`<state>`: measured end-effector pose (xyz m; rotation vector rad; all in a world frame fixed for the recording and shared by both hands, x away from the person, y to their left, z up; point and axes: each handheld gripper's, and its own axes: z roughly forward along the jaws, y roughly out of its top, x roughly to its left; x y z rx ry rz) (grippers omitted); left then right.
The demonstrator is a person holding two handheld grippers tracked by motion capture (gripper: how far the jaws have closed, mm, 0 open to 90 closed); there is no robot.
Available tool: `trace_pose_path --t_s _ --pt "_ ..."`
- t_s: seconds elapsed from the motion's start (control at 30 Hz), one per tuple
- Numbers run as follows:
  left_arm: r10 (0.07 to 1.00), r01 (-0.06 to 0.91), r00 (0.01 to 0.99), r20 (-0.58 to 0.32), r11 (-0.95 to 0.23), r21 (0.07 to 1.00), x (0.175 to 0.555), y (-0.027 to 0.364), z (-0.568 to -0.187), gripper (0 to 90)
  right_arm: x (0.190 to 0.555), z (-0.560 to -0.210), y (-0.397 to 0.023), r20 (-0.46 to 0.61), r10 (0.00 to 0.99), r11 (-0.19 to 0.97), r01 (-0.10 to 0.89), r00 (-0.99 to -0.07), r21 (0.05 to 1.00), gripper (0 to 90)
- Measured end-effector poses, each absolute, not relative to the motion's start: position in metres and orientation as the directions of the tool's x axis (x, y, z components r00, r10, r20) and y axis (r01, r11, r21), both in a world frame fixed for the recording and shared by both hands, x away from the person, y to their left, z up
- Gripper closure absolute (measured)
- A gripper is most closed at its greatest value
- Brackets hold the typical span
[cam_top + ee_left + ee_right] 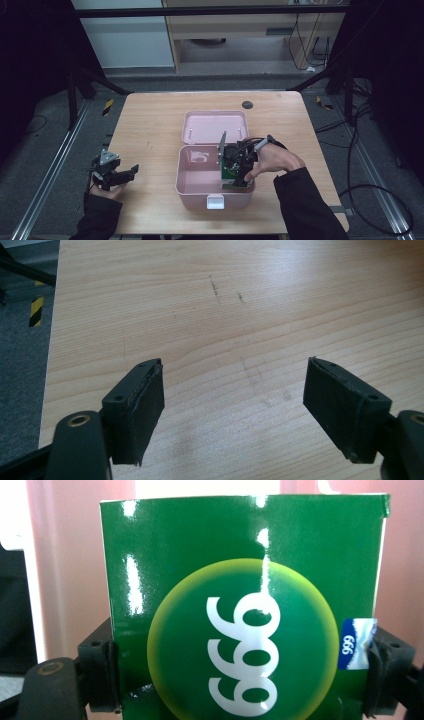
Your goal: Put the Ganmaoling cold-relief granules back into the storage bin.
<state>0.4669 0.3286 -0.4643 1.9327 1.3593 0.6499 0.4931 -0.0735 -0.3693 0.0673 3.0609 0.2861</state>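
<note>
A green carton [245, 580] marked with a yellow-green disc and white "999" sits between the jaws of my right gripper [242, 680], whose pads press on its two side edges. From above, the right gripper [238, 181] points down into the right end of an open pink box [195, 197], holding the green carton [229, 172] upright just inside it. My left gripper [131, 172] rests low over the table's left front. The left gripper [235, 410] stands open, with bare wood between its jaws.
The pink box's lid [215, 127] lies flat behind it, and a white latch [216, 201] hangs on the front wall. A small dark disc [247, 105] sits near the back edge of the wooden table [150, 130]. Cables lie on the floor at right.
</note>
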Motion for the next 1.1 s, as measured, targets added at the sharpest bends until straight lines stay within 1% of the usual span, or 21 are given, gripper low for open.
trace_pose_path --t_s 0.03,0.2,0.33,0.37,0.53,0.67,0.87,0.97,1.1 --pt "0.944 0.606 0.331 0.017 -0.226 0.763 0.467 0.329 -0.464 23.6 0.493 -0.371 -0.074 -0.053 0.059 0.980 0.047 -0.997 0.196 15.7" --pt "0.943 0.607 0.332 0.018 -0.228 0.761 0.467 0.329 -0.464 23.6 0.494 -0.376 -0.074 -0.058 0.062 0.984 0.051 -0.996 0.169 15.1" --pt "0.944 0.606 0.330 0.014 -0.224 0.763 0.467 0.329 -0.464 23.6 0.496 -0.377 -0.073 -0.048 0.055 0.984 0.046 -0.997 0.172 11.6" --pt "0.944 0.606 0.330 0.014 -0.223 0.763 0.467 0.329 -0.464 23.6 0.495 -0.376 -0.074 -0.037 0.065 0.983 0.057 -0.997 0.176 11.6" --pt "0.944 0.606 0.331 0.015 -0.224 0.763 0.467 0.329 -0.464 23.6 0.493 -0.365 -0.079 -0.057 0.072 0.974 0.058 -0.996 0.220 11.7" --pt "0.943 0.608 0.332 0.017 -0.227 0.761 0.467 0.329 -0.464 23.6 0.489 -0.350 -0.083 -0.101 0.076 0.960 0.045 -0.992 0.276 11.9" --pt "0.942 0.608 0.334 0.010 -0.224 0.762 0.467 0.328 -0.465 24.0 0.483 -0.320 -0.098 -0.156 0.152 0.923 0.085 -0.976 0.374 12.3" --pt "0.939 0.608 0.343 0.012 -0.232 0.759 0.467 0.328 -0.465 25.4 0.480 -0.308 -0.112 -0.180 0.211 0.903 0.121 -0.961 0.413 13.0" --pt "0.936 0.605 0.352 0.009 -0.235 0.761 0.466 0.327 -0.464 28.2 0.478 -0.301 -0.134 -0.233 0.307 0.868 0.171 -0.923 0.465 13.1"
